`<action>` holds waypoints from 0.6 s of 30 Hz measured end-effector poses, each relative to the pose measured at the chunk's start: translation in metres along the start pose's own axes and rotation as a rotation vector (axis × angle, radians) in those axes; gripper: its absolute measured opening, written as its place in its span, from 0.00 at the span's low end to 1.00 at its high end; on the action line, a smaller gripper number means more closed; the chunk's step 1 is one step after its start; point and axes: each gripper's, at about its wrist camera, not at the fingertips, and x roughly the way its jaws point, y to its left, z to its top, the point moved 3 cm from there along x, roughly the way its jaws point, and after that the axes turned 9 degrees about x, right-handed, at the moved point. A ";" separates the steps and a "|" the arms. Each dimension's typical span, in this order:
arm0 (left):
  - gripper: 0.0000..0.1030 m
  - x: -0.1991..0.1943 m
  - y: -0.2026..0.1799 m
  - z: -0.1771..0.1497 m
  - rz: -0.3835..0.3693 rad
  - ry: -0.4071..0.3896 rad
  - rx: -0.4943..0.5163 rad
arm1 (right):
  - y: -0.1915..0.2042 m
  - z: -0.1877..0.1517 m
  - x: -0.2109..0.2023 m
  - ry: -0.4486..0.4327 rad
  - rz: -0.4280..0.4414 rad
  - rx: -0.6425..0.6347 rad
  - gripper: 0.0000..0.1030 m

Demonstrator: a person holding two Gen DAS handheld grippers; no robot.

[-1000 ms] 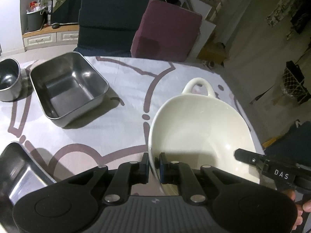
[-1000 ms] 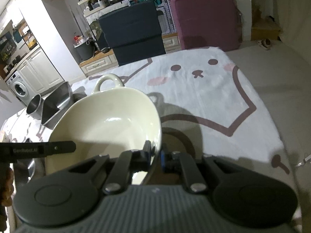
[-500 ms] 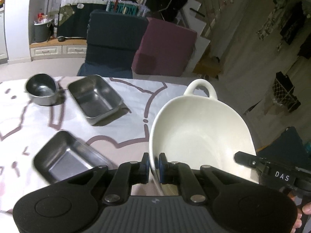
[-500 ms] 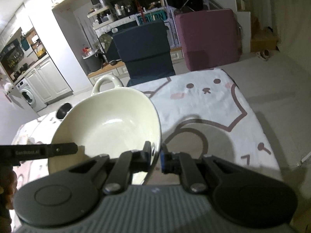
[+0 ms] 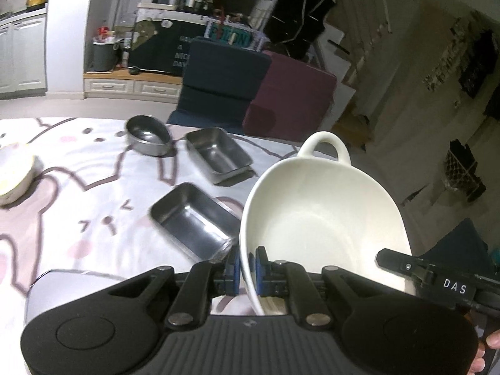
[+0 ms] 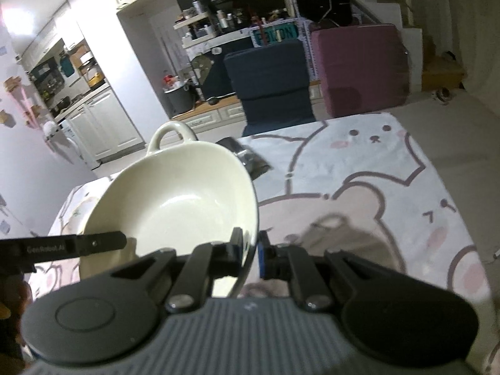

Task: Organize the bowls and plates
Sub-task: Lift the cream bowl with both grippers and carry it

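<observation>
A large cream bowl with a loop handle [image 5: 322, 215] hangs in the air above the table, held from both sides. My left gripper [image 5: 247, 270] is shut on its left rim. My right gripper [image 6: 250, 254] is shut on its right rim; the bowl also shows in the right wrist view [image 6: 175, 200]. Below on the cloth lie two steel rectangular trays [image 5: 193, 218] [image 5: 218, 153], a round steel bowl [image 5: 149, 135] and a pale dish [image 5: 14, 172] at the left edge.
The table wears a white cloth with pink bear drawings [image 6: 375, 187]. A navy chair [image 5: 222, 78] and a maroon chair [image 5: 290, 97] stand at its far side. Kitchen cabinets [image 6: 103, 125] are at the back left. A steel tray edge [image 6: 247, 156] peeks behind the bowl.
Both grippers have lifted the cream bowl well above the table. The view has widened, so more trays, the round steel bowl and the pale dish come into sight.
</observation>
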 end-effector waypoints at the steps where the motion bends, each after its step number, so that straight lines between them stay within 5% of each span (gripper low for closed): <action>1: 0.09 -0.006 0.005 -0.002 0.004 -0.002 -0.007 | 0.005 -0.003 0.000 0.002 0.006 -0.001 0.11; 18: 0.09 -0.063 0.112 -0.055 0.088 -0.023 -0.148 | 0.085 -0.045 0.034 0.101 0.100 -0.097 0.11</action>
